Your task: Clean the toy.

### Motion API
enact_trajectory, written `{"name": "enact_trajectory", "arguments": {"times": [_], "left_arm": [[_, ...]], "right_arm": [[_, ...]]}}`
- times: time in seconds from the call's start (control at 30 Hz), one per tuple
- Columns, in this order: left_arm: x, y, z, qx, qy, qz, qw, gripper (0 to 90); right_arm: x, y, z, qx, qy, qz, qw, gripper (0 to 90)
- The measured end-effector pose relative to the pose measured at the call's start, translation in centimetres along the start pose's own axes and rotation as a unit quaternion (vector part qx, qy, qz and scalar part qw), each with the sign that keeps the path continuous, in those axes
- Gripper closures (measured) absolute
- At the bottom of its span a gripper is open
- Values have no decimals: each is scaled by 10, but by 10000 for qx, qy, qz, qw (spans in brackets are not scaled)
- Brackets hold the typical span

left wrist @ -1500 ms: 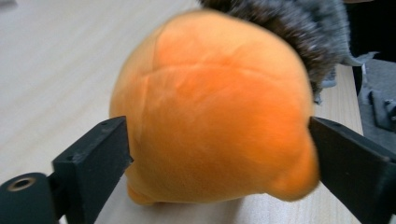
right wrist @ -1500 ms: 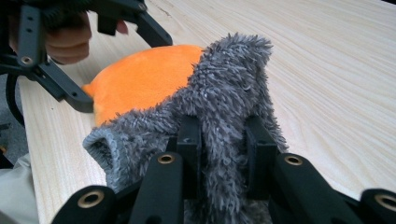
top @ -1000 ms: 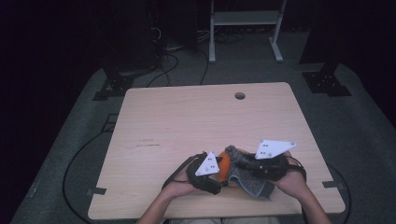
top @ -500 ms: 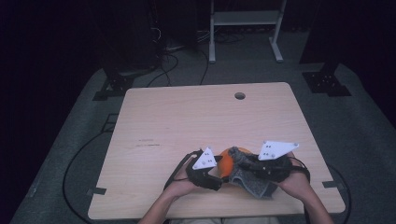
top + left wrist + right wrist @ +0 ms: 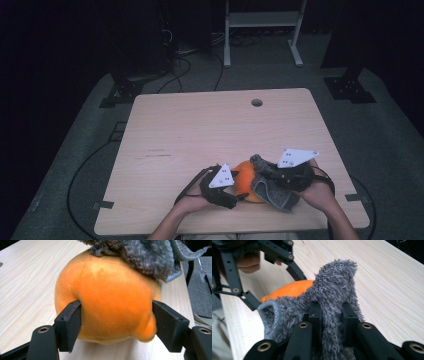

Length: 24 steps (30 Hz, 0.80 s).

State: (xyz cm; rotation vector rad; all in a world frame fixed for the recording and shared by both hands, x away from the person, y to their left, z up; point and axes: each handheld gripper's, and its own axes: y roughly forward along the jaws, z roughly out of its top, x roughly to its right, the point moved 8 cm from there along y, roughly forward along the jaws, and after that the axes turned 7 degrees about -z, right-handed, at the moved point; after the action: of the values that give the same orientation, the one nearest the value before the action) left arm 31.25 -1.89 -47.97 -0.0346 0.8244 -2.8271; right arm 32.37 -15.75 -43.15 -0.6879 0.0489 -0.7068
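An orange plush ball (image 5: 243,181) lies near the table's front edge. My left gripper (image 5: 234,190) has just been closing on it. In the left gripper view the two pads (image 5: 71,322) press into the ball's (image 5: 110,297) sides. A grey fuzzy cloth (image 5: 272,192) is draped over the ball's top and right side. My right gripper (image 5: 265,174) is shut on it. In the right gripper view the jaws (image 5: 332,312) pinch a fold of the cloth (image 5: 334,282), with the ball (image 5: 292,288) just beyond it.
The light wooden table (image 5: 200,130) has a small round hole (image 5: 256,102) near its far edge. Both hands work close to the front edge. Cables trail over the grey floor, and a white frame (image 5: 260,20) stands behind the table.
The left gripper has shifted slightly against the ball. Both hands otherwise stay where they were, and the cloth still lies over the ball.
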Motion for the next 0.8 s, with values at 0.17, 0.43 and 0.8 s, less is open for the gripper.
{"name": "enact_trajectory", "arguments": {"times": [0.17, 0.43, 0.8], "left_arm": [[1, 0, 1, -15, 66, -20, 10000, 272], [1, -1, -12, -247, -41, -13, 9997, 271], [-9, -3, -2, 360, -936, -276, 9946, 165]], "right_arm": [[-32, 0, 21, 300, -153, 530, 9980, 742], [-13, 11, 7, 31, -3, 201, 9998, 741], [-15, 4, -3, -122, -96, 320, 9994, 743]]}}
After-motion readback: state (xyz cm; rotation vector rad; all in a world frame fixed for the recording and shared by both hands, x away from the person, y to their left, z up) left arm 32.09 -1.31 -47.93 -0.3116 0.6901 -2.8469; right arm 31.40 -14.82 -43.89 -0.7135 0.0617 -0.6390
